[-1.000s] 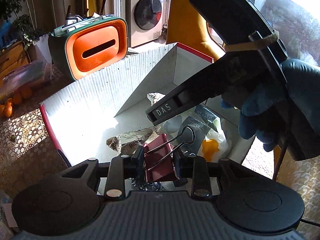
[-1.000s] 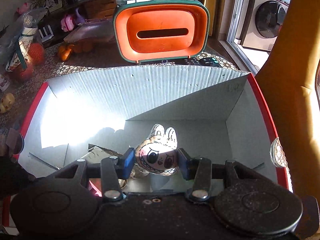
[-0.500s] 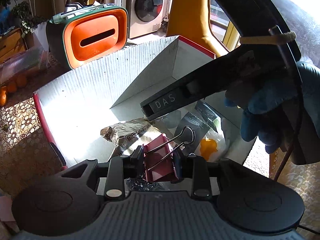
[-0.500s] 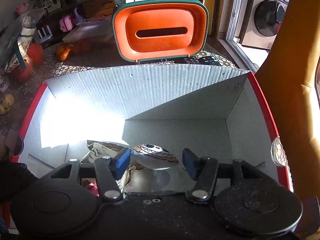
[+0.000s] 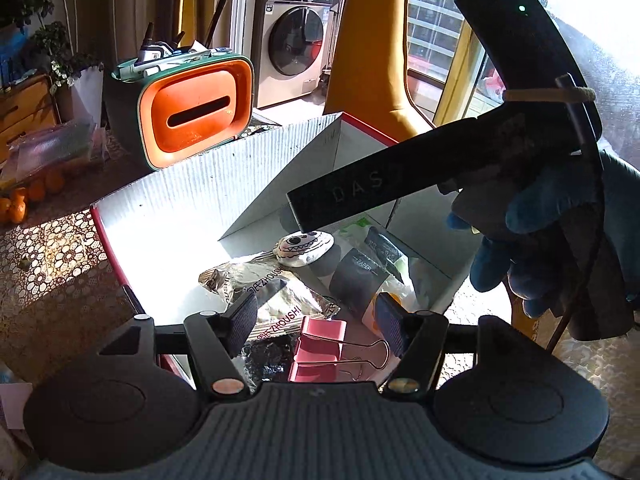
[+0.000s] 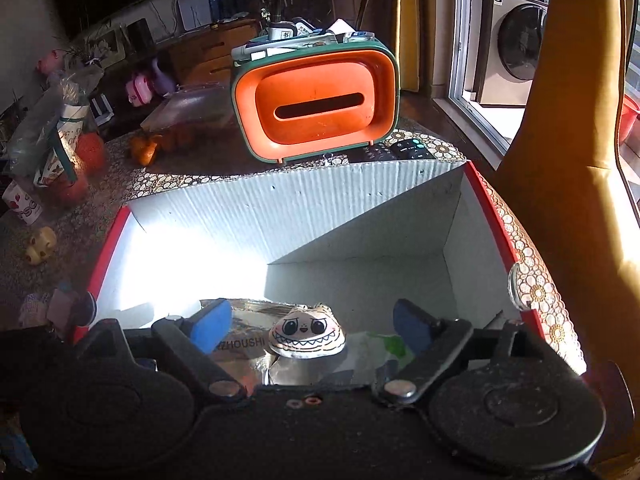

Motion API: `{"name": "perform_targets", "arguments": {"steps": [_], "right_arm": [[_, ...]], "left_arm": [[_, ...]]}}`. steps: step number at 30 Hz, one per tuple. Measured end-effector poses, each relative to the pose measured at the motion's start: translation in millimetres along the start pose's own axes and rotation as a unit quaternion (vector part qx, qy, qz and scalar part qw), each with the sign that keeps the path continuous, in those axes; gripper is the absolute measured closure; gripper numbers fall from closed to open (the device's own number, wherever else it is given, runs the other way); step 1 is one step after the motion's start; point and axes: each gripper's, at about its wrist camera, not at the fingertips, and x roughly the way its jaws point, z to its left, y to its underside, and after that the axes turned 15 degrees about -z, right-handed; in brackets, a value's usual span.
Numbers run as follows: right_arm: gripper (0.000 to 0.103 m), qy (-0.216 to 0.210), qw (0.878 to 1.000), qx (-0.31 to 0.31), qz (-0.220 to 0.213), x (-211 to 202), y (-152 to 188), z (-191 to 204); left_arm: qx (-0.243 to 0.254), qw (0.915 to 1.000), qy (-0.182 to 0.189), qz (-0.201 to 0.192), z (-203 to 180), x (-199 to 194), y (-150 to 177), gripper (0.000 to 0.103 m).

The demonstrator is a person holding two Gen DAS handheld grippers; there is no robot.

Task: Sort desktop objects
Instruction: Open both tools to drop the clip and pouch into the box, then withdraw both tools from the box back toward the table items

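A white cardboard box with red edges [image 5: 168,216] [image 6: 304,216] sits on the table. In it lie a pink binder clip [image 5: 320,346], a white toy with a drawn face [image 5: 304,246] [image 6: 306,334], a silver snack bag [image 5: 272,292] [image 6: 240,344] and a dark paper packet [image 5: 362,276]. My left gripper [image 5: 316,318] is open above the box, just over the binder clip. My right gripper [image 6: 310,326] is open over the box with the toy lying below it. The right gripper's black body [image 5: 440,168] shows in the left wrist view.
An orange and green tissue holder [image 5: 192,114] [image 6: 316,102] with pens on top stands behind the box. Oranges [image 5: 24,200] and clutter lie at the left on a lace-patterned tablecloth [image 6: 168,176]. A yellow curtain [image 6: 568,120] hangs at the right. A remote [image 6: 408,148] lies behind the box.
Both grippers have opened. The binder clip dropped from the left gripper and the toy dropped from the right gripper; both now lie in the box. Both grippers rose slightly.
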Motion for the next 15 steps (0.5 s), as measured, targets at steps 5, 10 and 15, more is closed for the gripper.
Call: {"name": "perform_targets", "arguments": {"steps": [5, 10, 15], "right_arm": [[0.009, -0.007, 1.0, 0.004, -0.011, -17, 0, 2], [0.007, -0.006, 1.0, 0.008, -0.02, -34, 3, 6], [0.007, -0.005, 0.999, 0.017, -0.038, -54, 5, 11]], "left_arm": [[-0.005, 0.9999, -0.002, -0.01, -4, -15, -1, 0.039], [-0.011, 0.9997, 0.0, -0.024, -5, -35, 0, 0.039], [-0.023, 0.9989, -0.005, -0.041, -3, -59, 2, 0.039]]}}
